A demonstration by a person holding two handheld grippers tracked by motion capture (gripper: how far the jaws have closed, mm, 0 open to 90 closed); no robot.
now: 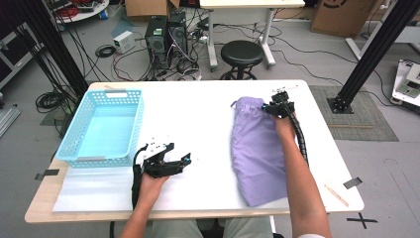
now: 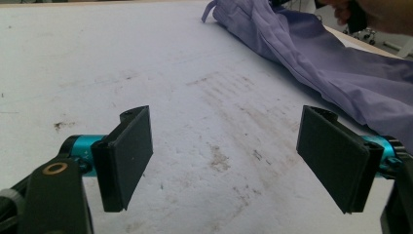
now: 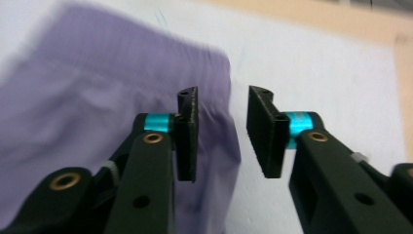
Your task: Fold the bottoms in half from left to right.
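A lilac garment (image 1: 257,148) lies lengthwise on the right half of the white table (image 1: 208,114), its gathered waistband at the far end. My right gripper (image 1: 275,103) hovers over the waistband's right corner. In the right gripper view its jaws (image 3: 221,134) stand partly apart and grip nothing, with the cloth's edge (image 3: 97,97) under the left jaw and bare table under the gap. My left gripper (image 1: 179,152) rests near the table's front centre, pointing right. Its jaws (image 2: 224,161) are wide open over bare, scuffed tabletop, and the garment (image 2: 341,63) lies beyond them.
A light blue plastic basket (image 1: 106,94) stands empty at the table's left side. A wooden stick (image 1: 337,195) lies by the front right corner. Beyond the far edge are a black stool (image 1: 241,53), computer towers (image 1: 166,39) and floor cables.
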